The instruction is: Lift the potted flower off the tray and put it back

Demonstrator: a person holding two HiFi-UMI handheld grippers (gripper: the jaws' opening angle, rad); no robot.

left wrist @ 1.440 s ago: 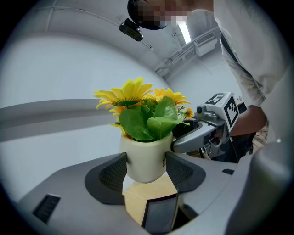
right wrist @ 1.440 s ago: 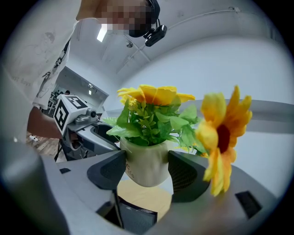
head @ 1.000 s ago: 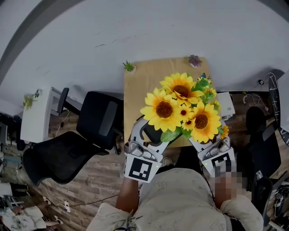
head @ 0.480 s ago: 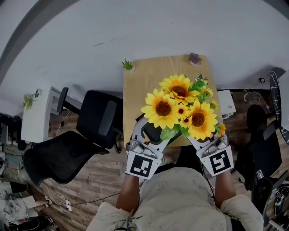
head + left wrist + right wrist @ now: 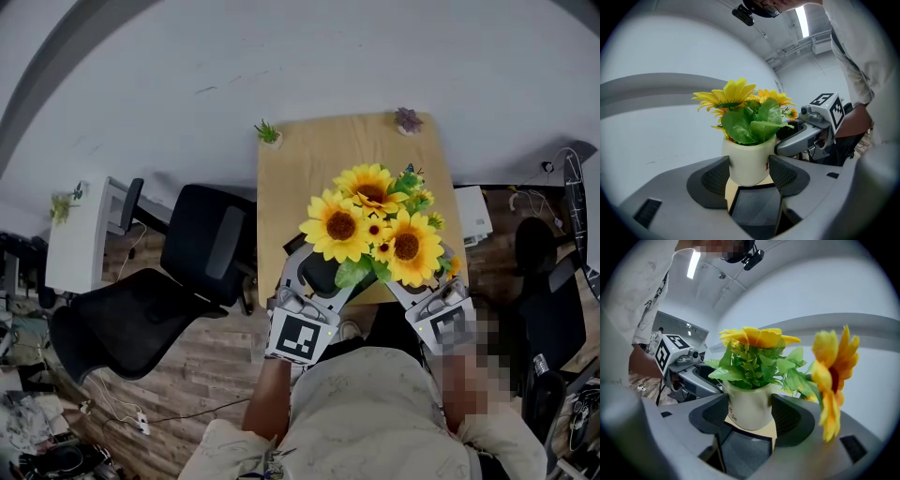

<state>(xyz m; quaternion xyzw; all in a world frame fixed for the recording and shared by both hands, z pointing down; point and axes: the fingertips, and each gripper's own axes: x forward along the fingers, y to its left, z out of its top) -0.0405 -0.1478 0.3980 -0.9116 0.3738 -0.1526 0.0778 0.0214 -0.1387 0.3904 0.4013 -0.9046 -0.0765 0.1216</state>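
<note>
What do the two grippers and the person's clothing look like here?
Both the left gripper and right gripper have smooth grey moulded bodies, jaws lined with dark textured pads, and a white cube with black square markers. The person wears a pale short-sleeved shirt.

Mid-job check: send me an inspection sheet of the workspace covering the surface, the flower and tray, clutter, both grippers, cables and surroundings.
Surface: wooden table, light top.
Job's things: potted flower upright in a white pot over the dark tray at the near edge; cannot tell if it touches the tray.
Clutter: small green plant and small purple plant at the far corners.
Grippers: left gripper and right gripper each clamp the pot, from opposite sides.
Cables: loose cables on the floor at the left.
Surroundings: black office chair and white cabinet left of the table.
</note>
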